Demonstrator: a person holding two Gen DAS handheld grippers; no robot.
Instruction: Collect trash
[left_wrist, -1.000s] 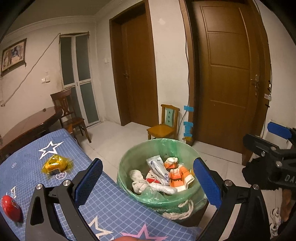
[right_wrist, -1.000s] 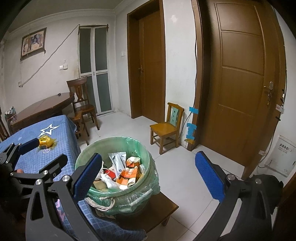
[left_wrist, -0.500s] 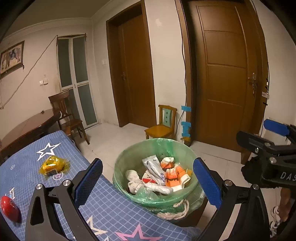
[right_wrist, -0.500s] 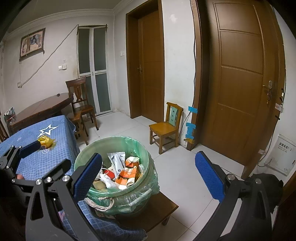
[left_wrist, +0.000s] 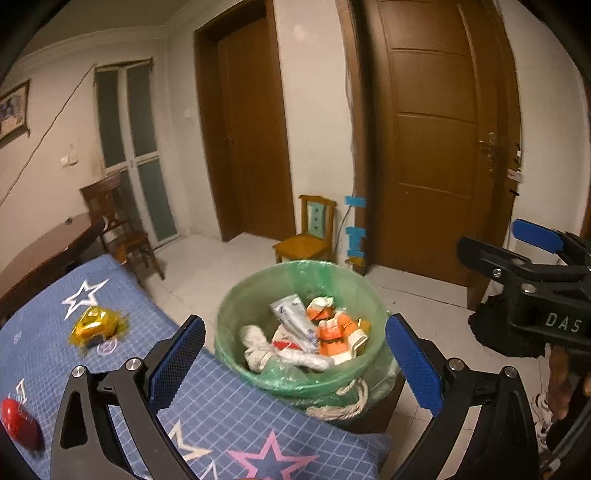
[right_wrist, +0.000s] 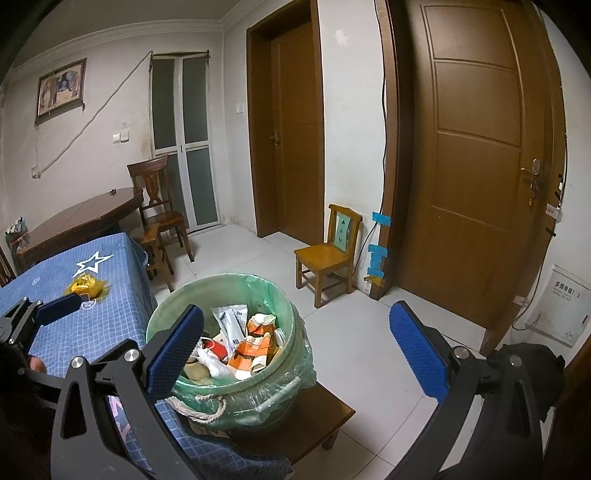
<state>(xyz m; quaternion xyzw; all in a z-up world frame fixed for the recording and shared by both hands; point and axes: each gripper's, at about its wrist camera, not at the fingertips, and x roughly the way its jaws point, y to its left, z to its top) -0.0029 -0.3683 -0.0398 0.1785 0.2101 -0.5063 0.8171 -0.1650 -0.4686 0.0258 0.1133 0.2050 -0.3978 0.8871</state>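
Note:
A bin with a green liner stands on a low wooden stool beside the table and holds several pieces of trash: orange cartons, white wrappers and a crumpled tissue. A yellow foil wrapper and a red object lie on the blue star-patterned tablecloth. My left gripper is open and empty, above the table edge in front of the bin. My right gripper is open and empty, above the bin's right side.
A small wooden chair stands by the wall near brown doors. A dark wooden table and a larger chair stand at the left. The floor is white tile.
The left gripper has drifted left and back a little, so the bin sits more central between its fingers. The right gripper has barely moved. Both stay open.

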